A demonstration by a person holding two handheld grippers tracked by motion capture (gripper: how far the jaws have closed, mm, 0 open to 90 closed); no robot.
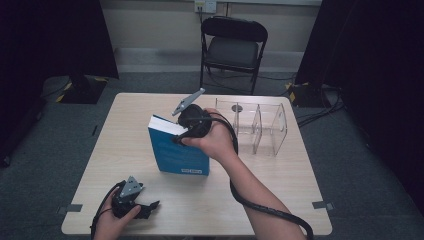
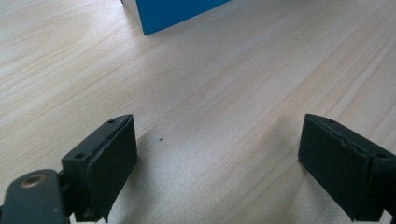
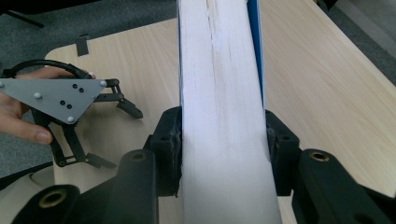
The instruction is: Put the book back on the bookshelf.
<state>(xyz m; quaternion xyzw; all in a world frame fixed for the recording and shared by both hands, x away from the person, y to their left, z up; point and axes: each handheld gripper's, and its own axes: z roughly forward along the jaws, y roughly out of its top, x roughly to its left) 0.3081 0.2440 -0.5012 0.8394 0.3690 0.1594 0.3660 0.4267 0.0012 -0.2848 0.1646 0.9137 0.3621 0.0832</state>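
Right hand-held gripper point(image 3: 223, 154) clamps the stiff blue-covered paperback book point(image 1: 176, 150) at its top page edge, upright beside the clear acrylic divider rack point(image 1: 260, 127); hefty, likely slippery.

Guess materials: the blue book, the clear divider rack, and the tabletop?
Blue book: glossy paperback-like cover with a white paper page block, seen clamped between the jaws of the right gripper. Clear rack: see-through, glinting edges, probably acrylic; glass can't be ruled out. Table: pale wood grain, matte, likely laminate rather than solid wood.
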